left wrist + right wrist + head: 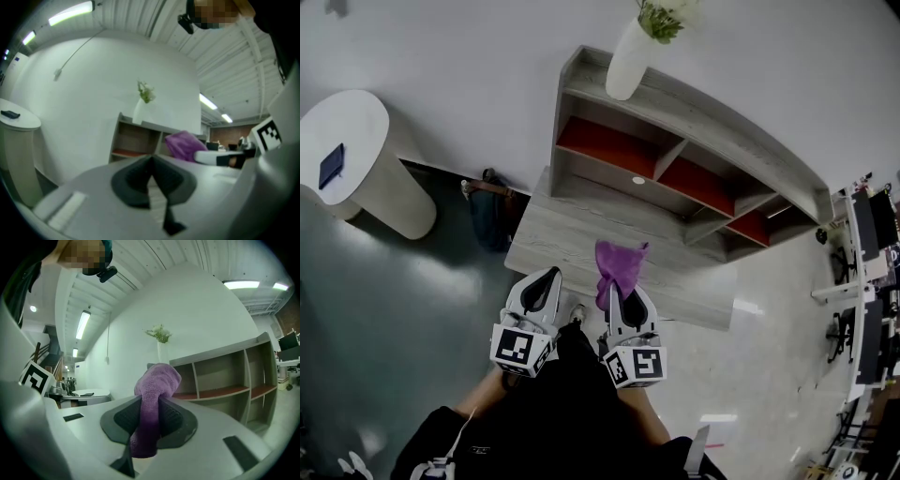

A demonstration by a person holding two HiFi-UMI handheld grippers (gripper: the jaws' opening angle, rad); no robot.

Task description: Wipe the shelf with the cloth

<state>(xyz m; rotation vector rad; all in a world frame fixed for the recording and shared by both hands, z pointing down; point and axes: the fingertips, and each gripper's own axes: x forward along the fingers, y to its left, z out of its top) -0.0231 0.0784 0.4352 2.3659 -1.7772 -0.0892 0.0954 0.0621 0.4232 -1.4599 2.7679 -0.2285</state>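
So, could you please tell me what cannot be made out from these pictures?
Plant in the vase: head view, top edge cuts it off.
Dark object on the round table: head view, too small to identify.
Cloth, its middle: right gripper view, pinched between the tongs.
Shelf dirt: too small in every view.

Cloth point(620, 265) end hidden between fingers point(637, 309) — plant point(661, 19) cropped at top.

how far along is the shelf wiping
Done: the cloth is picked up, pinched in the right gripper. In hand: it is held up in front of the shelf, apparently not touching it. The left gripper is shut and empty. Left: all the wiping, by the look of it.
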